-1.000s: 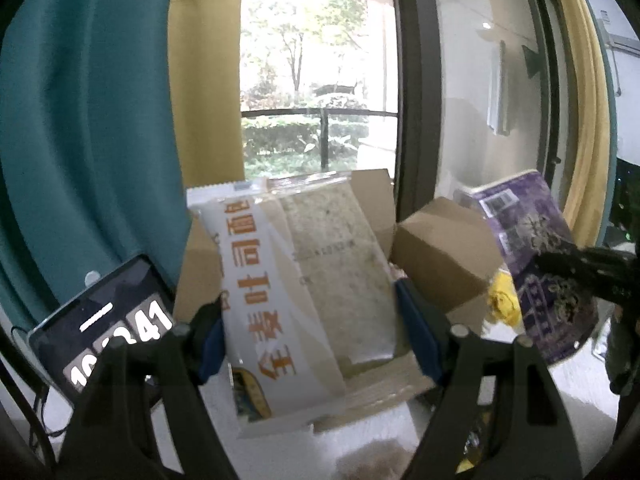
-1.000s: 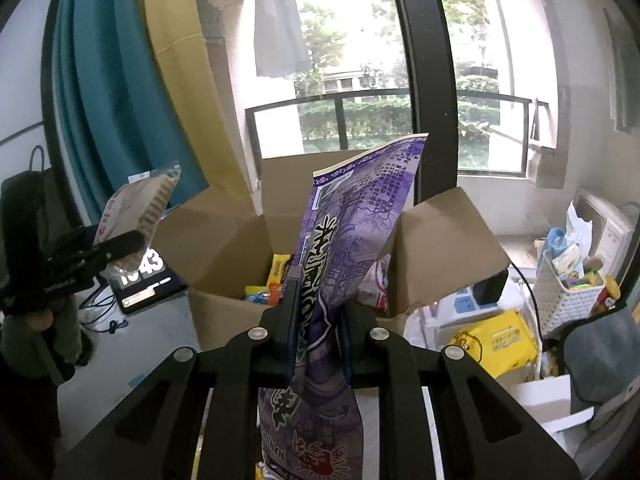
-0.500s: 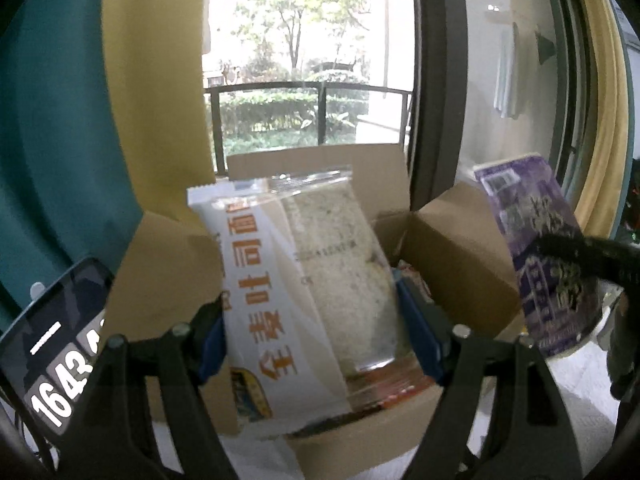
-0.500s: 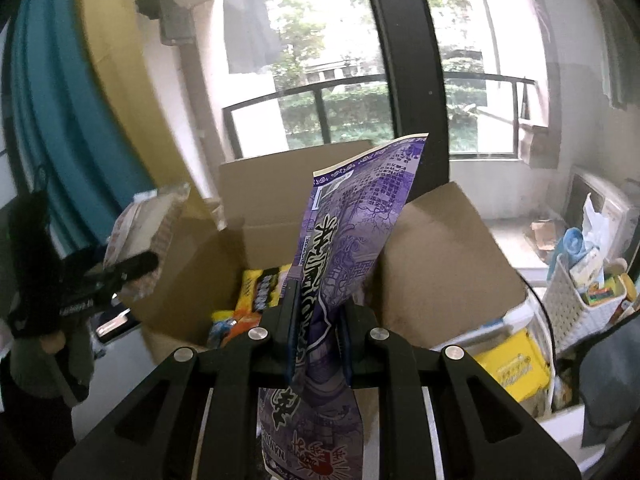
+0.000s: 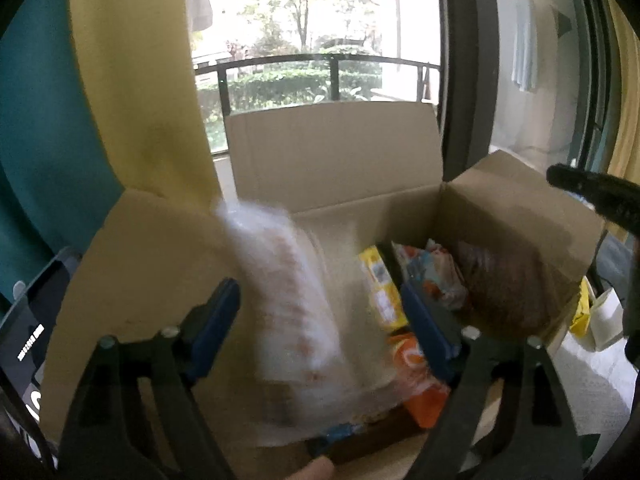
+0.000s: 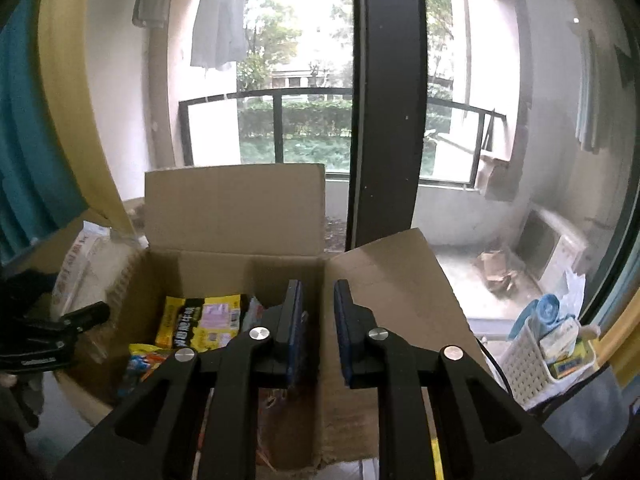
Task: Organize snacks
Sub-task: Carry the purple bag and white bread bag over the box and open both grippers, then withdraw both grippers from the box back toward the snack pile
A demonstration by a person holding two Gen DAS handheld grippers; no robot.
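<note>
An open cardboard box (image 5: 332, 160) (image 6: 236, 208) holds several snack packs, among them a yellow pack (image 6: 204, 320) (image 5: 380, 292) and an orange pack (image 5: 420, 380). My left gripper (image 5: 320, 316) is open over the box; the white toast packet (image 5: 288, 296), blurred, drops between its fingers into the box. It also shows at the box's left side in the right wrist view (image 6: 80, 264). My right gripper (image 6: 318, 316) is open and empty above the box's right part. The purple bag is not clearly visible; a dark blurred bag (image 5: 500, 280) lies at the box's right.
A phone (image 5: 28, 344) showing digits stands left of the box. A white basket (image 6: 548, 356) of small items stands at the right. Behind the box are a dark window frame (image 6: 384, 120), curtains (image 5: 132, 80) and a balcony railing.
Both grippers moved over the box and opened. The purple bag left my right gripper. The toast packet left my left gripper's hold and is falling into the box.
</note>
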